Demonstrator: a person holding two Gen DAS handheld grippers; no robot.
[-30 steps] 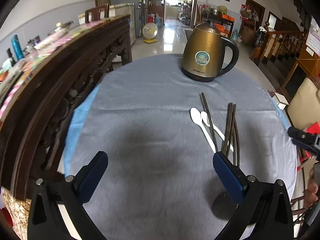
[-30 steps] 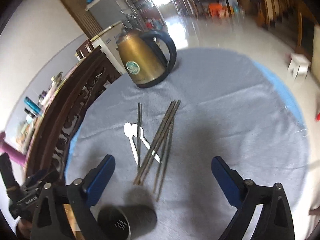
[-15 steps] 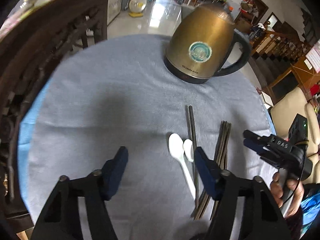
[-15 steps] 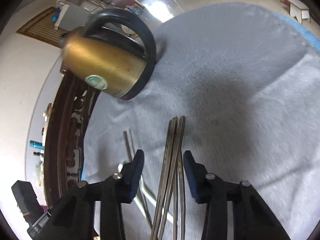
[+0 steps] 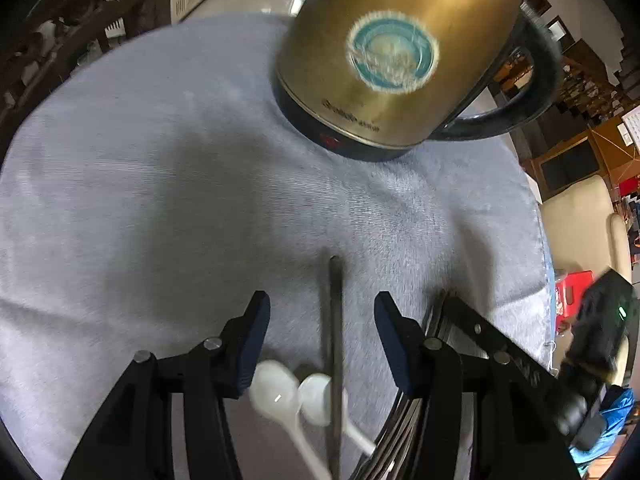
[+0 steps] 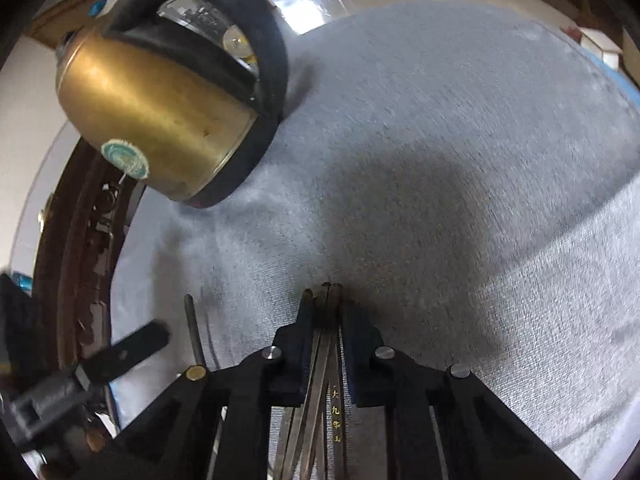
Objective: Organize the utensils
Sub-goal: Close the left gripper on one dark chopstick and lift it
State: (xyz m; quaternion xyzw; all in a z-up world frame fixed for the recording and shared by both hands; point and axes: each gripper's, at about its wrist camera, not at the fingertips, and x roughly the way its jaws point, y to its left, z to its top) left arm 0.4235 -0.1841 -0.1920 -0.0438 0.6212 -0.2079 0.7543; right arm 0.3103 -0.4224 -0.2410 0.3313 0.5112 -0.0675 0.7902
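In the right wrist view my right gripper point(image 6: 326, 320) is shut on a bundle of dark chopsticks point(image 6: 326, 384) lying on the grey cloth. A lone dark chopstick point(image 6: 194, 332) lies to their left. In the left wrist view my left gripper point(image 5: 322, 328) is open, its fingers on either side of that lone chopstick point(image 5: 335, 320). Two white spoons point(image 5: 296, 396) lie just below, between the fingers' bases. The bundle point(image 5: 404, 432) and the right gripper's finger point(image 5: 480, 336) show at the lower right.
A gold electric kettle point(image 5: 392, 52) with a black handle stands on the grey tablecloth point(image 5: 160, 200) just beyond the utensils; it also shows in the right wrist view point(image 6: 160, 120). A carved dark wooden rail point(image 6: 76, 280) runs along the table's left edge.
Both grippers moved forward and down to the utensils. The right gripper closed on the chopstick bundle. The left gripper narrowed around the lone chopstick.
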